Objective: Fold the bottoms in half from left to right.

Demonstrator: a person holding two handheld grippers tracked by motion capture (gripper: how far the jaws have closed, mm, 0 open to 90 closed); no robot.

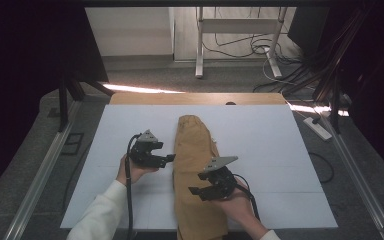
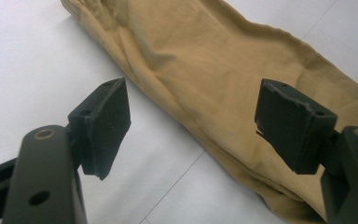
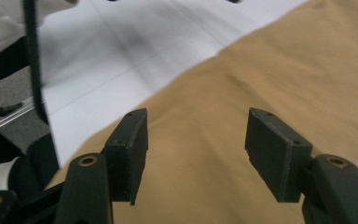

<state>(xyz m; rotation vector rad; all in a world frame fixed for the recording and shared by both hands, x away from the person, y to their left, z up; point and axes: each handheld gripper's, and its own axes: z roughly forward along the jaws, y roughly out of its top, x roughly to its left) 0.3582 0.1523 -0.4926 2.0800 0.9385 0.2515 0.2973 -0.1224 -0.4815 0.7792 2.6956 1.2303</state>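
- Folded tan trousers lie lengthwise down the middle of a white sheet on the table; their near end is cut off at the bottom edge.
- Left gripper, released, jaws apart, sits beside the trousers' left edge.
- Right gripper, released, hovers over the cloth.
- No readable writing anywhere.

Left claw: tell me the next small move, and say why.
Probably ease the left claw down and close it on the near edge of the tan garment. Its jaws stand open, straddling that edge: one over the white table cover, one over cloth. The right claw hangs open above the cloth too, gripping nothing.
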